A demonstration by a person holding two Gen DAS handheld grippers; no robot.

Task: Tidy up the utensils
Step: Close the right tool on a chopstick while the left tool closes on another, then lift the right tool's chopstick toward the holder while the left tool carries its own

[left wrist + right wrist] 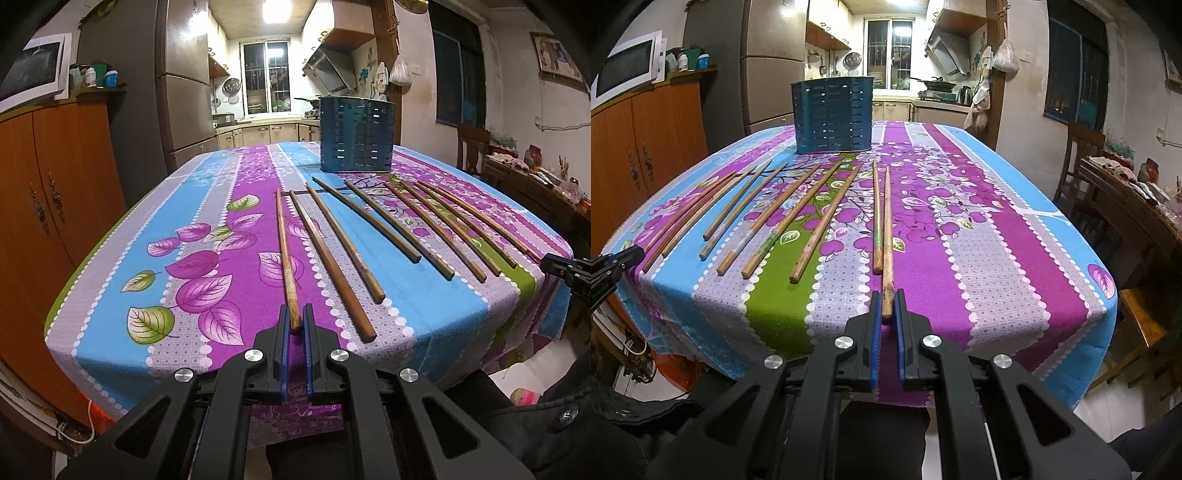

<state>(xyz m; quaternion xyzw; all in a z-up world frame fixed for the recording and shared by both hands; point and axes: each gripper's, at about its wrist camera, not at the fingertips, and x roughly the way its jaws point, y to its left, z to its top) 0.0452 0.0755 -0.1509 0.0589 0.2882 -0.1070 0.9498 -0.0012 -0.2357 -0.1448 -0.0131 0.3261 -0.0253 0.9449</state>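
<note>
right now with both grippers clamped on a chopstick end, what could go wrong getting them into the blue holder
1. Each gripper, left and right, pinches only the near tip of its chopstick, so the long free end may swing or slip when lifted.
2. The right one's neighbour lies almost against it and could be dragged.
3. The slotted holder stands far back, so a tilted stick might strike its rim.

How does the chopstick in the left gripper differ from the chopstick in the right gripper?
The left gripper holds the leftmost chopstick of the row, well apart from its neighbour; the right gripper holds the rightmost chopstick, which lies almost against the next one. The left one looks reddish, the right one paler. Both are wooden, gripped at the near end, pointing toward the blue holder.
</note>
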